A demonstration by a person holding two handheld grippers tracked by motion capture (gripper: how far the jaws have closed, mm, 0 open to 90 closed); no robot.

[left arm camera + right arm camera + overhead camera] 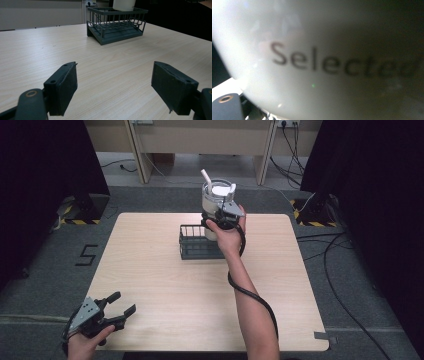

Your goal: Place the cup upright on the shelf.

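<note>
High view | one cup (216,200) (right claw (221,220) grasping) | one rack (192,249) | left claw (120,307) released

Pale wooden table (165,290); grey carpet floor with black "5" mark (86,255); loose floor cables (340,245).

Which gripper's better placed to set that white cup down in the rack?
Right: the right gripper holds the white cup over the rack. The left gripper rests open at the table's near corner.

One white cup (218,200), one dark wire rack (196,243), two tools, one table (150,270).
</note>
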